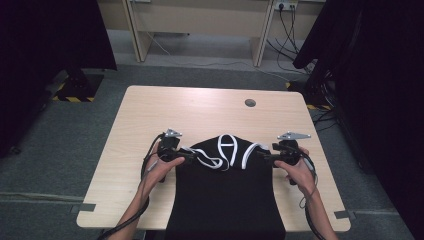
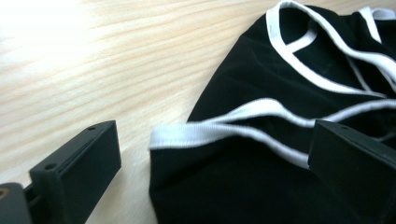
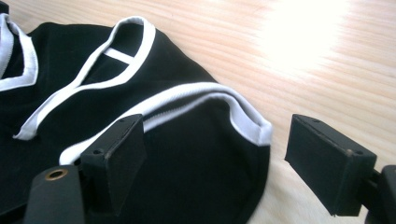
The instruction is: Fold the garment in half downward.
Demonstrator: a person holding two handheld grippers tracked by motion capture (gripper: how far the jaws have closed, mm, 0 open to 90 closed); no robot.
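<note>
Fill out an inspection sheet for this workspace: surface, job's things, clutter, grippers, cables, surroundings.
Surface: light wood table, with a round grey cap near its far edge.
Job's things: black garment with white trim lies flat, its lower part hanging over the near edge.
Clutter: nothing seen.
Grippers: left gripper at the garment's left shoulder corner, jaws open astride the trimmed edge; right gripper at the right corner, jaws open, the trimmed corner lying between them unpinched.
Cables: one trails from each gripper along the forearms; more hang at a wall socket behind.
Surroundings: grey carpet, black curtains on both sides, pale desks at the back.
</note>
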